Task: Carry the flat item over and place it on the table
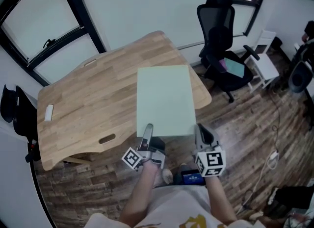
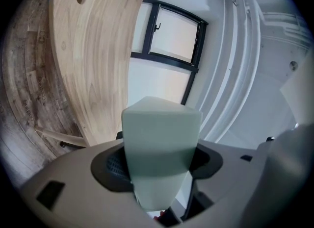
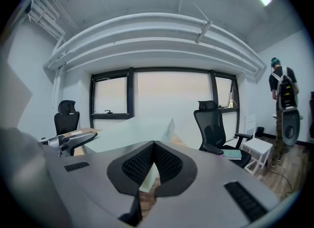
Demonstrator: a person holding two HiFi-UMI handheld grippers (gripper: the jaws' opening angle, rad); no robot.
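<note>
A pale green flat board (image 1: 164, 99) hangs level over the near right part of the wooden table (image 1: 88, 104), reaching past the table's edge toward me. My left gripper (image 1: 148, 131) is shut on the board's near left edge, and my right gripper (image 1: 200, 132) is shut on its near right corner. In the left gripper view the board (image 2: 159, 134) fills the gap of the left gripper (image 2: 159, 162), with the table (image 2: 93, 50) beyond. In the right gripper view the thin board (image 3: 132, 131) runs out leftward from the closed right gripper (image 3: 153, 162).
A black office chair (image 1: 223, 40) stands right of the table with a white side table (image 1: 262, 65) beside it. A small white object (image 1: 48, 113) lies near the table's left end. Another dark chair (image 1: 14, 107) is at far left. A person (image 3: 282, 94) stands far right.
</note>
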